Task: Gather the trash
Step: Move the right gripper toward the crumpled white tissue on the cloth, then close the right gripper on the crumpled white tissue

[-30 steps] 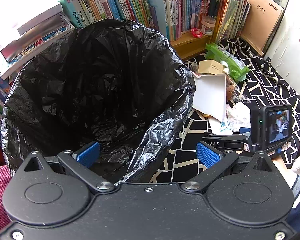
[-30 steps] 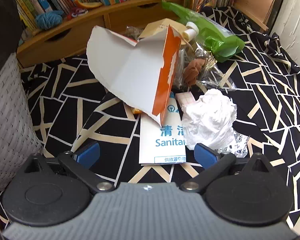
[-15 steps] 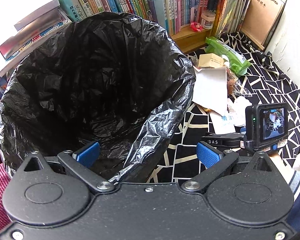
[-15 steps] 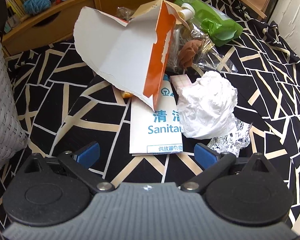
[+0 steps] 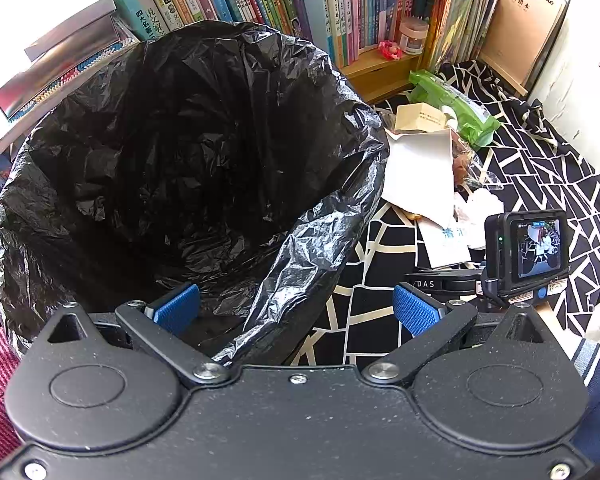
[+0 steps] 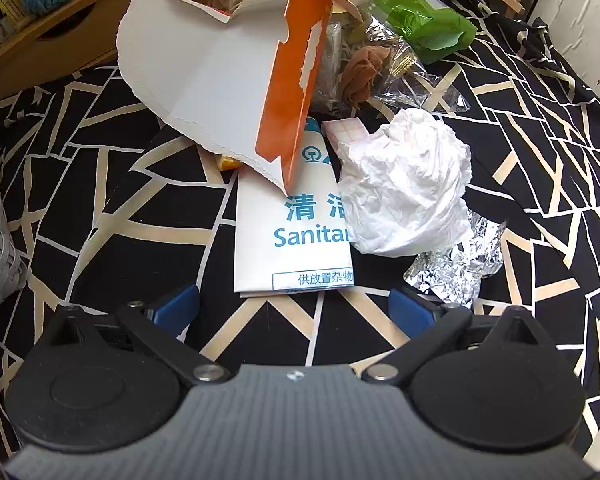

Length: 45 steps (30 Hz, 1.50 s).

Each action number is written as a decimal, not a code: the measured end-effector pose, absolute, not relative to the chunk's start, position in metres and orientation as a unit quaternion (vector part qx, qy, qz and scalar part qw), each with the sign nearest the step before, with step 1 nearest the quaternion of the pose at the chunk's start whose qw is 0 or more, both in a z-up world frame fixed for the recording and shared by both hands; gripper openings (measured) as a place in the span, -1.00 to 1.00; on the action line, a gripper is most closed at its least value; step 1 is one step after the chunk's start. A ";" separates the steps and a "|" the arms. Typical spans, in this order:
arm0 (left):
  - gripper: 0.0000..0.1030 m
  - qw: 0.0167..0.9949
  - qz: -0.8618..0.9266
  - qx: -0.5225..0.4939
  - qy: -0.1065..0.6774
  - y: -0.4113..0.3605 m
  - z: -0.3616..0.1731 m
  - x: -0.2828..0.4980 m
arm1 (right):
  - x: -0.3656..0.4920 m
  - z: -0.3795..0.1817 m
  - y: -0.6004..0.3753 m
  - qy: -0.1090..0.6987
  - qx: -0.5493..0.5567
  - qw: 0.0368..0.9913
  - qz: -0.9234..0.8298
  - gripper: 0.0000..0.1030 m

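Trash heaped on a black cloth with cream geometric lines: one crumpled white paper ball, soft and creased; one flat white sanitary bag printed in blue, partly under the ball; one scrap of crinkled silver foil just right of the bag, touching the ball's near edge; one torn cardboard piece, white inside and orange outside, propped tilted over the bag's far end; clear crackly wrap around something brown beyond; one glossy green pouch farthest off.

Right hand-held gripper low over the cloth, blue ribbed pads wide apart, holding nothing, bag's near edge between them.

Left of the heap, one bin lined with a wrinkled, shiny black plastic bag, mouth gaping. Left hand-held gripper spread wide and empty, straddling the liner's near rim, left pad inside, right pad outside over the cloth. Contact with the plastic unclear.

Row of upright books on a wooden shelf behind.
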<state>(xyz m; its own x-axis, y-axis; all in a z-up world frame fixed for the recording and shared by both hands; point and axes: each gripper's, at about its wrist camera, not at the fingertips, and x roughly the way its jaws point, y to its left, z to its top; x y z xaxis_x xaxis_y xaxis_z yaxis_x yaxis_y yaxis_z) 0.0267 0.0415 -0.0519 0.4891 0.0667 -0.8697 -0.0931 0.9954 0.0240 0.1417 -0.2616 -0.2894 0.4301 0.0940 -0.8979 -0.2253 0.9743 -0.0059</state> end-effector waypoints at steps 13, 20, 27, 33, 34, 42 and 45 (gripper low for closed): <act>0.89 0.861 0.043 -0.009 0.506 0.040 -0.057 0.027 | 0.130 -0.295 -0.268 0.483 -0.043 0.869 0.103 1.00; 0.86 0.865 0.050 0.003 0.499 0.036 -0.058 0.024 | 0.130 -0.292 -0.269 0.477 -0.044 0.873 0.093 1.00; 0.86 0.881 0.054 0.003 0.471 0.034 -0.055 0.017 | 0.133 -0.272 -0.289 0.419 0.003 0.906 0.059 1.00; 0.76 0.883 0.052 0.009 0.466 0.032 -0.056 0.015 | 0.138 -0.265 -0.298 0.389 -0.007 0.921 0.025 0.97; 0.74 0.883 0.052 0.009 0.466 0.031 -0.056 0.015 | 0.141 -0.264 -0.300 0.384 -0.006 0.923 0.019 0.97; 0.60 0.885 0.038 -0.003 0.463 0.036 -0.055 0.013 | 0.165 -0.271 -0.309 0.395 0.004 0.919 -0.008 0.66; 0.48 0.887 0.036 0.002 0.461 0.035 -0.056 0.013 | 0.170 -0.280 -0.308 0.412 0.001 0.911 -0.008 0.42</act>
<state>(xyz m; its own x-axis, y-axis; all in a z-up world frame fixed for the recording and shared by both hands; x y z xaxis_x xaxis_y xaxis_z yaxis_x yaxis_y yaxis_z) 0.0125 0.0347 -0.0563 0.5722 0.0654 -0.8175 -0.0611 0.9974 0.0370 0.1699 -0.3079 -0.2801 0.6609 -0.0140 -0.7503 0.0153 0.9999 -0.0052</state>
